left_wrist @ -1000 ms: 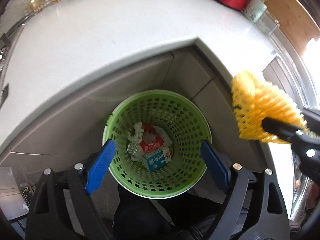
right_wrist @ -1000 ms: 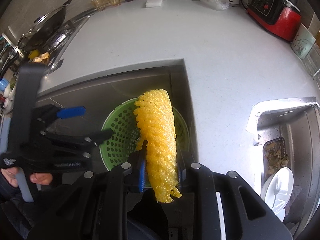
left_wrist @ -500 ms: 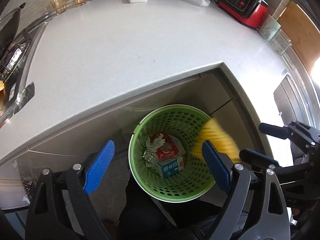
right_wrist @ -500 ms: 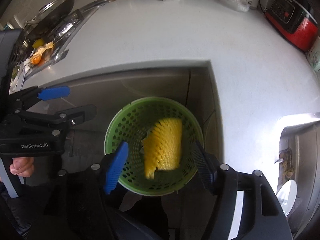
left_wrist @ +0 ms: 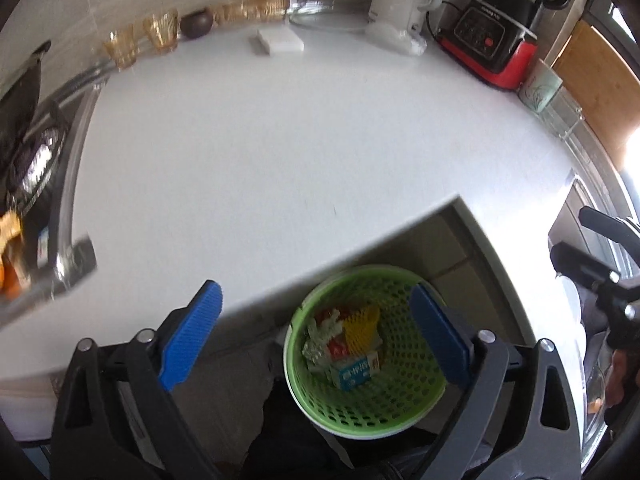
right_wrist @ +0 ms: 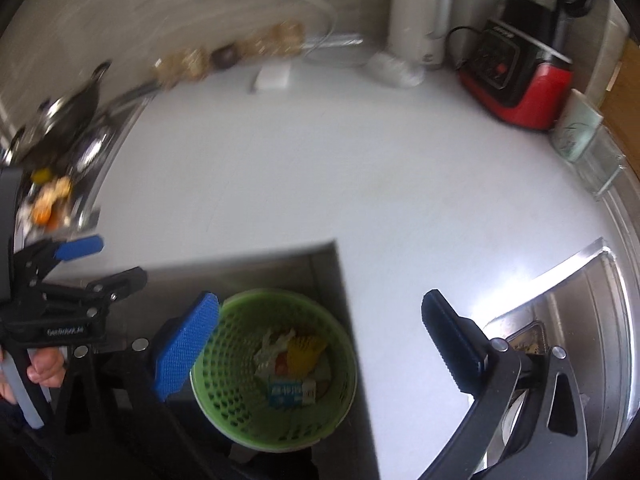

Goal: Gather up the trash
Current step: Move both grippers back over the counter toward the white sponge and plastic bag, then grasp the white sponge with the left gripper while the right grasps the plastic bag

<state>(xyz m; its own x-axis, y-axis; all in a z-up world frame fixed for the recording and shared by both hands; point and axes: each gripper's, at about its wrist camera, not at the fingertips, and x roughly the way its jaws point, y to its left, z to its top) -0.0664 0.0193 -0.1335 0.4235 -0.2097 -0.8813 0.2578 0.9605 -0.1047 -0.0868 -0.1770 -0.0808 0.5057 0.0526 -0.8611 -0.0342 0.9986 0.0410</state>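
Observation:
A green perforated trash basket (left_wrist: pixel 404 404) stands on the floor below the counter corner; it also shows in the right wrist view (right_wrist: pixel 244 412). Inside lie a yellow foam net (left_wrist: pixel 360 326), a blue and white carton (left_wrist: pixel 354 374), red wrapping and crumpled white trash. The yellow net (right_wrist: pixel 304 350) lies beside the carton (right_wrist: pixel 286 392). My left gripper (left_wrist: pixel 316 336) is open and empty above the basket's left rim. My right gripper (right_wrist: pixel 320 344) is open and empty above the basket.
A white counter (left_wrist: pixel 280 140) spreads ahead. At its back stand a red and black appliance (left_wrist: pixel 492 48), a white kettle (left_wrist: pixel 404 4), a white sponge (left_wrist: pixel 280 40) and amber glasses (left_wrist: pixel 160 30). A stove (left_wrist: pixel 32 160) lies left, a steel sink (right_wrist: pixel 568 312) right.
My right gripper opened and let go of the yellow foam net, which dropped into the basket. Both grippers have since lifted and tilted up toward the counter.

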